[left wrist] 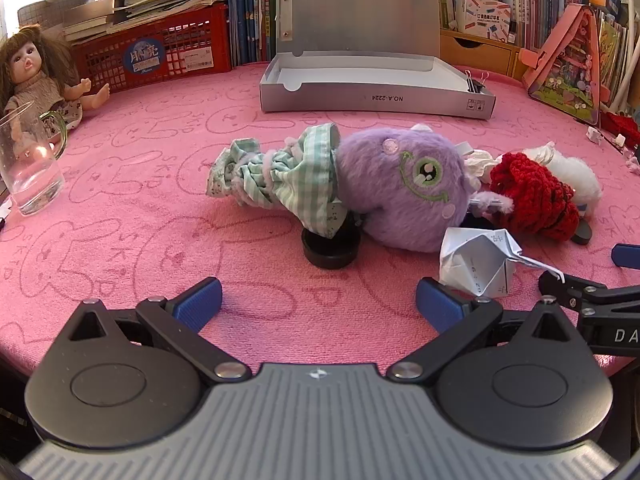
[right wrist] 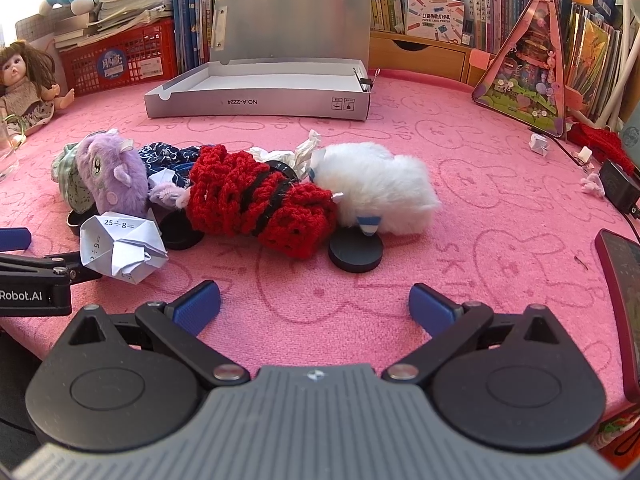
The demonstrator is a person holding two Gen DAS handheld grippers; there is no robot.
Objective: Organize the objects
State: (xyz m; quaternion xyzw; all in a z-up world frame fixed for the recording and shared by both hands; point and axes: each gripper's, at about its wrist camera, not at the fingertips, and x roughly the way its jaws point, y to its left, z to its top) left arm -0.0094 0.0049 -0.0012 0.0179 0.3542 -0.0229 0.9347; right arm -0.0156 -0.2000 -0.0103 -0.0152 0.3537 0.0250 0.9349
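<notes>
Facing: purple plush doll (left wrist: 400, 184), ahead of left gripper (left wrist: 318, 300), lying crosswise.
Nearer: left.
Jaws: left wide, empty; right gripper (right wrist: 314, 304) wide, empty.

The right claw (right wrist: 314, 304) hangs wide open above the pink table (right wrist: 500, 208), nothing between its blue pads. Ahead lies a white plush toy (right wrist: 380, 188) touching a red knitted piece (right wrist: 256, 208), with a purple plush toy (right wrist: 112, 172) and crumpled paper (right wrist: 120, 248) further left. An open grey box (right wrist: 260, 100) sits behind them.
</notes>
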